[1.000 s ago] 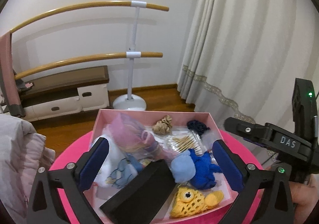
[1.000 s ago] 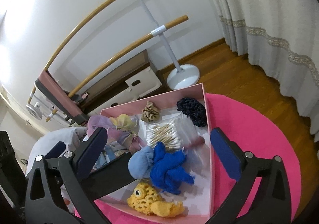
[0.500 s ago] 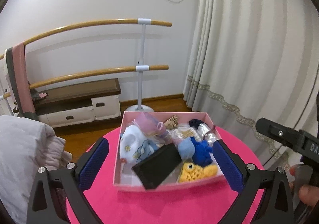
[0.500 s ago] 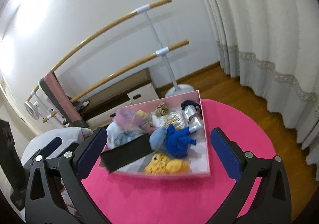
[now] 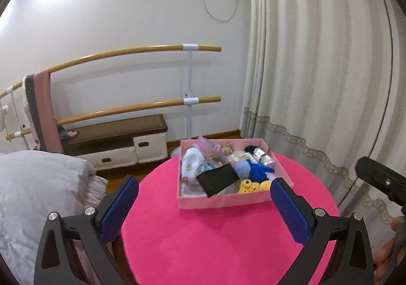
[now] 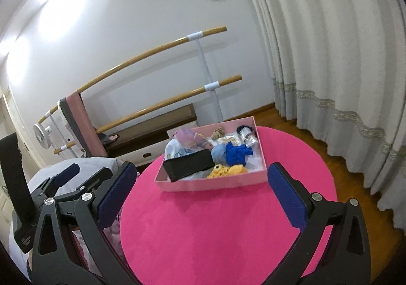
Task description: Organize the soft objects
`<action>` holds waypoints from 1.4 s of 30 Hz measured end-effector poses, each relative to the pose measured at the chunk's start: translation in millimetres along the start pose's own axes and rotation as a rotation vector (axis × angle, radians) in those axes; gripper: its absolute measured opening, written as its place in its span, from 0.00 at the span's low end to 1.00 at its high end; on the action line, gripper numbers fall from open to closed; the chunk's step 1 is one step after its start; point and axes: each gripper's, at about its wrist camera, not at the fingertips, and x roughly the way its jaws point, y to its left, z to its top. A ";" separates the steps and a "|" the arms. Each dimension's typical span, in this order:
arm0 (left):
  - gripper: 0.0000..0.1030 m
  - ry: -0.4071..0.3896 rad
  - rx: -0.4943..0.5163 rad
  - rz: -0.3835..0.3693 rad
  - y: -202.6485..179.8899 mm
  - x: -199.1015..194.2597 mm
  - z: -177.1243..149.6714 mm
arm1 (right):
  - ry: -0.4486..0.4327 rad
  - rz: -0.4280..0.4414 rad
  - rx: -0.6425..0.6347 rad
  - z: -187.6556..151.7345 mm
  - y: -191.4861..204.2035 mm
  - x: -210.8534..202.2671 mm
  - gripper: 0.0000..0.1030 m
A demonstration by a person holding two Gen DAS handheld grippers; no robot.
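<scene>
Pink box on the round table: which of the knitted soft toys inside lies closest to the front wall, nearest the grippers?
The yellow crocheted fish, lying against the pink box's front wall. The royal-blue knitted toy and pale-blue soft ball lie behind it, deeper in.

Pale pink box (image 5: 223, 200) on a hot-pink round table (image 5: 228, 242). Inside the box: black case (image 5: 217, 179), royal-blue knit (image 5: 260, 171), yellow crochet toy (image 5: 250, 186), light-blue ball (image 5: 242, 167).

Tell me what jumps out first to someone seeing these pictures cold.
The bright pink round table fills the foreground, with an open pink box on its far side crammed with soft items: a blue knitted toy, a yellow crocheted one, a black pouch. Both tools, left and right, hang open, empty.
</scene>
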 end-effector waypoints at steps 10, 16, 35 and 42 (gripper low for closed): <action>1.00 -0.048 0.017 0.046 9.3 -80.3 -40.1 | -0.051 -0.085 -0.045 -39.7 24.7 -56.6 1.00; 1.00 -0.075 0.017 0.063 9.5 -116.1 -60.3 | -0.078 -0.130 -0.080 -59.5 37.0 -74.9 1.00; 1.00 -0.097 0.047 0.063 -0.2 -163.4 -84.8 | -0.116 -0.140 -0.126 -80.8 59.7 -93.7 1.00; 1.00 -0.079 0.033 0.088 0.3 -157.0 -81.4 | -0.128 -0.147 -0.125 -81.2 60.2 -98.8 1.00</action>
